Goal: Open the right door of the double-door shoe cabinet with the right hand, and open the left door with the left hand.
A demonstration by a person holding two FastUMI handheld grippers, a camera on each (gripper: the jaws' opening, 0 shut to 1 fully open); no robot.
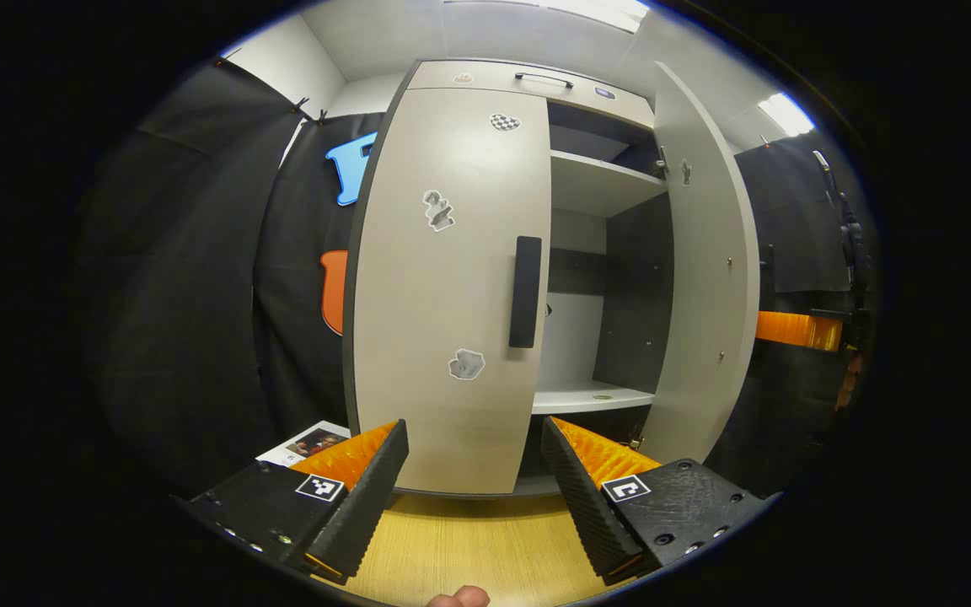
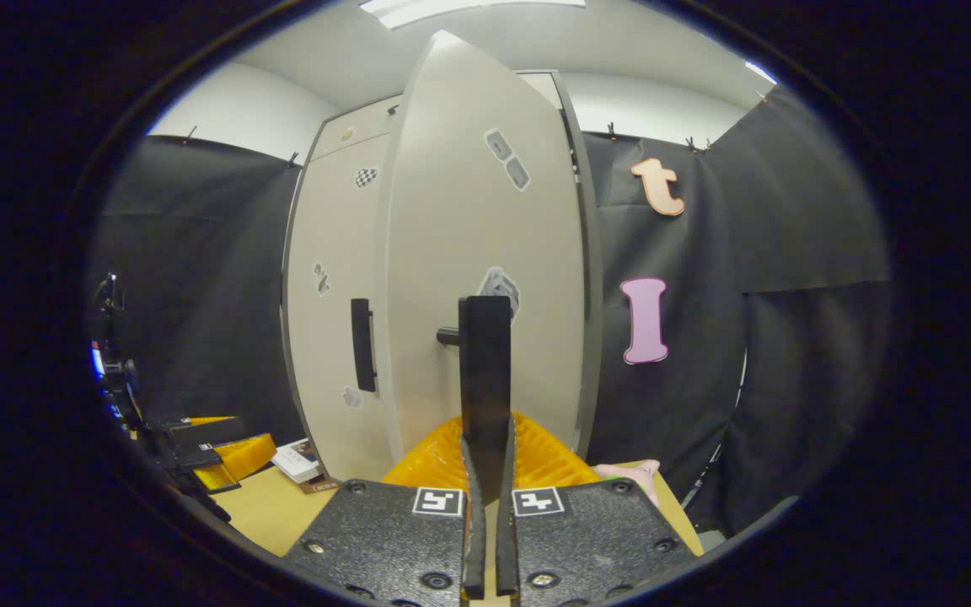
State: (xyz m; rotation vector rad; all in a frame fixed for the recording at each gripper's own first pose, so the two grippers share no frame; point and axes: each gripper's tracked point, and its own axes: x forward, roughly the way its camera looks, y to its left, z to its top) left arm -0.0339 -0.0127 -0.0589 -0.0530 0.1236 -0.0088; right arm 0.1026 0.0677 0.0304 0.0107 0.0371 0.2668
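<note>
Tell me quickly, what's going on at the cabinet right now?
The right hand-held gripper is clamped on the handle of the right door, which is swung open, showing shelves inside. The left hand-held gripper is open in front of the left door, short of its handle. That door is shut.

Left tongs (image 1: pixel 474 472) spread wide; right tongs (image 2: pixel 485 472) clamped together, level

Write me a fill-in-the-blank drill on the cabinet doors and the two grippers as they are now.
1. The right door of the shoe cabinet stands ____.
2. The left door is ____.
3. The right gripper is shut on the right door's ____.
4. The left gripper has its fingers ____, apart from the left door's handle.

Missing words: open; closed; handle; open
</note>
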